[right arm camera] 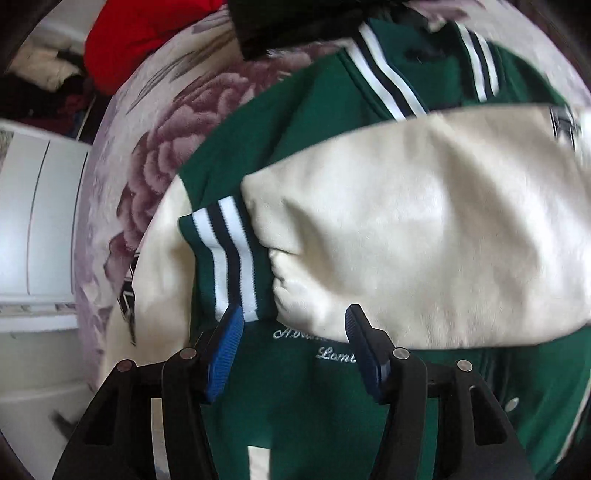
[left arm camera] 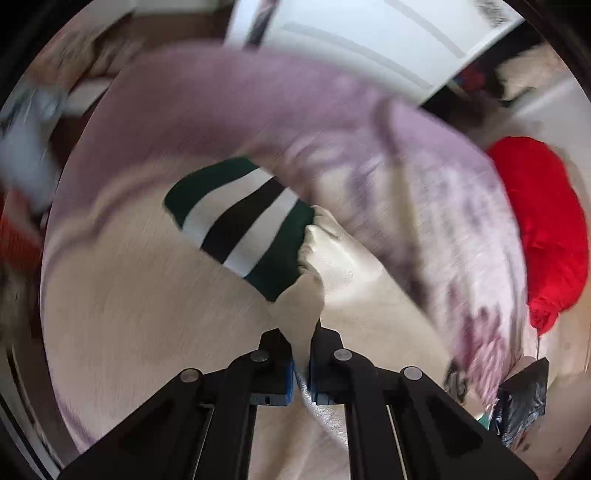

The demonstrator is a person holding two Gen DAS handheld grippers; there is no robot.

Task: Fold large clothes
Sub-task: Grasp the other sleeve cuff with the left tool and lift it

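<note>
A green varsity jacket [right arm camera: 303,122] with cream sleeves lies spread on a floral bedspread [right arm camera: 155,155]. One cream sleeve [right arm camera: 424,229] is folded across the green body, its striped cuff [right arm camera: 225,258] just ahead of my right gripper [right arm camera: 293,321], which is open above the cuff end and the embroidered chest text. My left gripper [left arm camera: 302,354] is shut on cream sleeve fabric [left arm camera: 332,258] close to a striped green cuff [left arm camera: 240,218], holding it up; that view is motion-blurred.
A red garment [left arm camera: 543,229] lies at the bed's edge; it also shows in the right wrist view [right arm camera: 140,37]. White furniture [right arm camera: 37,221] stands beside the bed. A black item [right arm camera: 295,26] lies beyond the jacket collar. A white door [left arm camera: 369,40] is behind.
</note>
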